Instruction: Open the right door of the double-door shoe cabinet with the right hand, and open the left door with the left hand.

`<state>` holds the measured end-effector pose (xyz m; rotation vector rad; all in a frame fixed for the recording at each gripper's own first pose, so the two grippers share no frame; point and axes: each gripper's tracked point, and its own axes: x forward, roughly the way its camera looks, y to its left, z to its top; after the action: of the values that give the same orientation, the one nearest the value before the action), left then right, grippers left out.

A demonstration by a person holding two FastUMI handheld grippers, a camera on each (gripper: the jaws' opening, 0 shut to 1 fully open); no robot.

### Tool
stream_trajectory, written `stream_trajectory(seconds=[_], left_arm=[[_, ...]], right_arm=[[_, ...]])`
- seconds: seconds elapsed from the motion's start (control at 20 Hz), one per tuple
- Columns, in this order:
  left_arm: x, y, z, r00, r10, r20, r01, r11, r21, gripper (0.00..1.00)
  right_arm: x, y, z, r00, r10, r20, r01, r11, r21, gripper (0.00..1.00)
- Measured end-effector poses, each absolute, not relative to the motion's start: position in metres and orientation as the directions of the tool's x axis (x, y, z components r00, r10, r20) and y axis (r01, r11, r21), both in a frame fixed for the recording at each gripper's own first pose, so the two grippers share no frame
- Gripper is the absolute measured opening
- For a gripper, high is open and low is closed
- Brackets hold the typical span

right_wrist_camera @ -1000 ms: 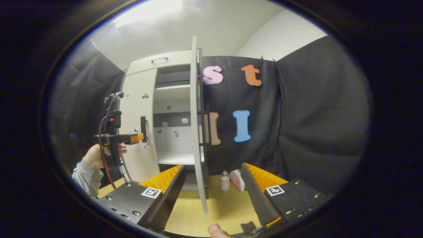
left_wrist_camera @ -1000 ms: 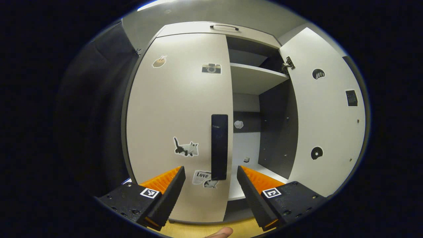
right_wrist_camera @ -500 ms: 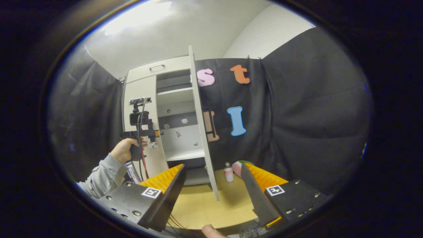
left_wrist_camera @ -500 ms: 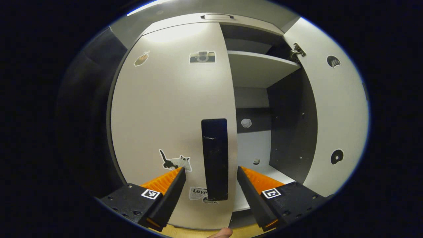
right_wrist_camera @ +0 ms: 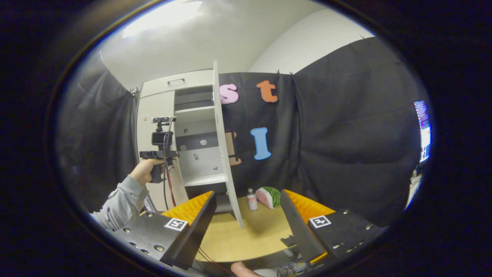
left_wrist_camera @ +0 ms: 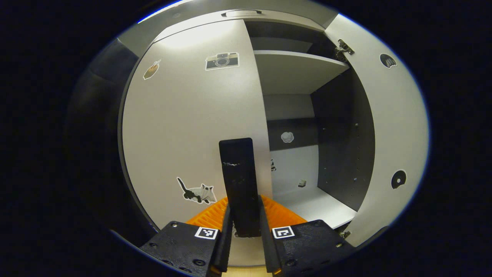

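- Cabinet (right_wrist_camera: 192,115): your right door (right_wrist_camera: 225,154) stands wide open, while the left door (left_wrist_camera: 192,115) remains flush shut.
- Your left gripper (left_wrist_camera: 243,231) has just pinched the black handle (left_wrist_camera: 239,181), so pull next.
- Your right gripper (right_wrist_camera: 246,219) has backed off, spread and empty.

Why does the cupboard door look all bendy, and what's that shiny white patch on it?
Left gripper view: the fisheye lens curves the left door; the bright patch near its top is glare from the room light. Right gripper view: the open right door bows too.
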<state>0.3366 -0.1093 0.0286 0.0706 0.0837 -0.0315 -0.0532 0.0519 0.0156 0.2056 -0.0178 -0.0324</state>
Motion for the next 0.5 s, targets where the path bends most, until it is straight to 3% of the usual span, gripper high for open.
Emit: stream_trajectory(seconds=[0.3,0.35,0.5], left_arm=[[0.333,-0.108,0.026,0.992,-0.052,-0.117,0.058,0.997,0.044,0.27],[0.331,-0.109,0.025,0.990,-0.057,-0.128,0.063,0.997,0.045,0.24],[0.326,-0.108,0.026,0.986,-0.081,-0.146,0.087,0.996,0.033,0.24]], right_arm=[[-0.077,0.055,0.021,0.999,-0.022,0.041,0.013,0.979,0.203,0.99],[-0.075,0.054,0.022,0.999,-0.024,0.043,0.014,0.979,0.203,0.95],[-0.075,0.048,0.016,0.998,-0.044,0.050,0.033,0.977,0.209,0.99]])
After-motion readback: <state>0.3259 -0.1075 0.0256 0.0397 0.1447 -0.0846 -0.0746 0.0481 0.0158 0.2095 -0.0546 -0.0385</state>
